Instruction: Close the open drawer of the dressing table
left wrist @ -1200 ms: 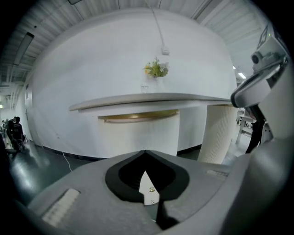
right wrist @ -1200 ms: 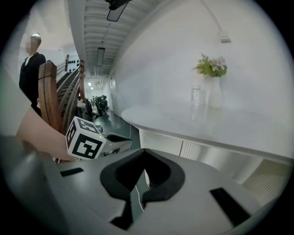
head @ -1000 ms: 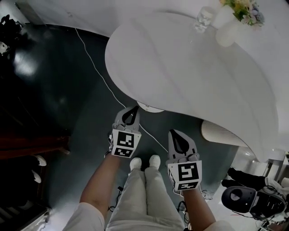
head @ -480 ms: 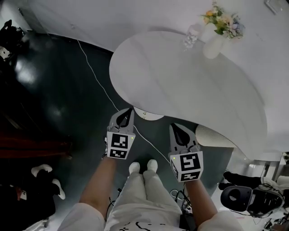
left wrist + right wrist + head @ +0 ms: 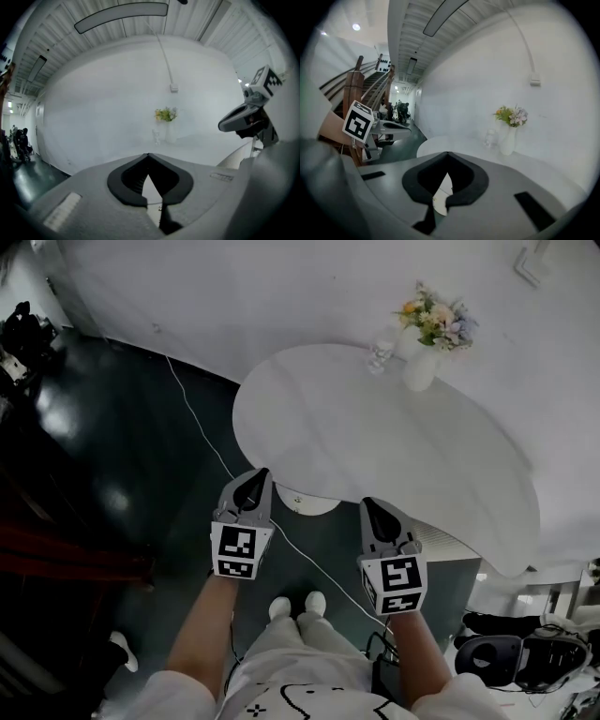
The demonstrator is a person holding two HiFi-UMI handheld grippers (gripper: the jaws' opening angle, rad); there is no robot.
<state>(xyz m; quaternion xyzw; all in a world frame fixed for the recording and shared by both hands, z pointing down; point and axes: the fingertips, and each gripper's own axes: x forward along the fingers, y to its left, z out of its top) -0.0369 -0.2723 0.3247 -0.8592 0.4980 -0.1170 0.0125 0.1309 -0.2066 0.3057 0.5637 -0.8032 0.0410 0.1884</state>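
The bench (image 5: 375, 446) is a white dressing table with a smooth, rounded top, standing against a plain white wall (image 5: 281, 296). At its far edge a white vase (image 5: 419, 371) holds a small bunch of flowers (image 5: 433, 320), with a clear glass jar (image 5: 380, 357) just beside it. The rest of the top is bare. Under the near edge a pale rounded piece juts out over the floor. This looks like the open drawer (image 5: 305, 502), though the steep head view makes that hard to confirm. It lies between the two grippers and a little ahead of them.

The left gripper (image 5: 261, 474) and the right gripper (image 5: 368, 505) hang side by side in front of the bench edge and touch nothing. On each, the jaws are closed tip to tip with nothing between them.

The floor (image 5: 122, 456) is dark and glossy, and a thin white cable (image 5: 197, 418) runs across it toward the bench. The person's white shoes (image 5: 295, 604) stand below the grippers. The right gripper view shows a wooden staircase (image 5: 361, 79) under a ribbed ceiling (image 5: 422, 28).
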